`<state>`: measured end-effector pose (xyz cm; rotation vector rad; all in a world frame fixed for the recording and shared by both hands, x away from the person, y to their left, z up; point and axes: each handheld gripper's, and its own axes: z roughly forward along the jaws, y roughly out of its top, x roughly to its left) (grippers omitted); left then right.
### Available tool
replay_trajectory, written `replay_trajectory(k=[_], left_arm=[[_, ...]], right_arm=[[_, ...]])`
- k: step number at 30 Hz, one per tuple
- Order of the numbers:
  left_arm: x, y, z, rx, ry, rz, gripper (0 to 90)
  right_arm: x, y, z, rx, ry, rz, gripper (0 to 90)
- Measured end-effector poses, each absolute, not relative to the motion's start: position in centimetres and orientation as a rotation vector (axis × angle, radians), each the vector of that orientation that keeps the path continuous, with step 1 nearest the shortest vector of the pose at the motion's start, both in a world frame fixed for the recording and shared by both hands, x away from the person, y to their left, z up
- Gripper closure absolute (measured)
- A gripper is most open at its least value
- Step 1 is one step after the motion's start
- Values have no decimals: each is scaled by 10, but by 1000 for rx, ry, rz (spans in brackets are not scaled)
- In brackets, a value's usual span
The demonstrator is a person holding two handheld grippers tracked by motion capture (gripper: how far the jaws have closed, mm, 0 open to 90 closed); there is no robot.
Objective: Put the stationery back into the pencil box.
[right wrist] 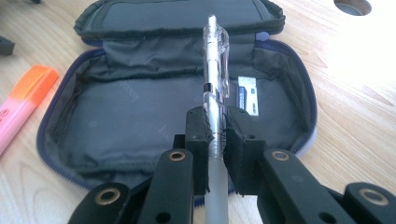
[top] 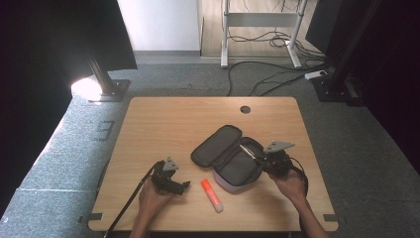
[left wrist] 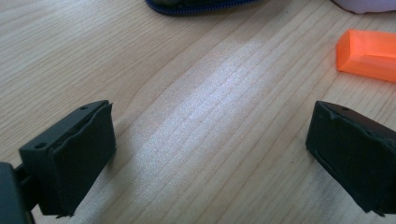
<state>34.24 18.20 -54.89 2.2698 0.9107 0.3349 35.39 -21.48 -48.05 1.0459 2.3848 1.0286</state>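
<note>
I see bare wood across the table's [top: 163, 124] far and left parts, wide enough for either hand to pass. The open case [top: 233, 158] takes up the centre-right. The highlighter [top: 211, 195] lies just beside its near corner, partly blocking the lane between my two hands.
</note>
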Motion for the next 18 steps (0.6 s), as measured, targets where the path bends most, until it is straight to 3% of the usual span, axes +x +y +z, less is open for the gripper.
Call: replay_trajectory(k=[18], left_arm=[[342,182,-549,2269,911,335,11]], right_arm=[[378,-191,-501,1126,2360,958,783]])
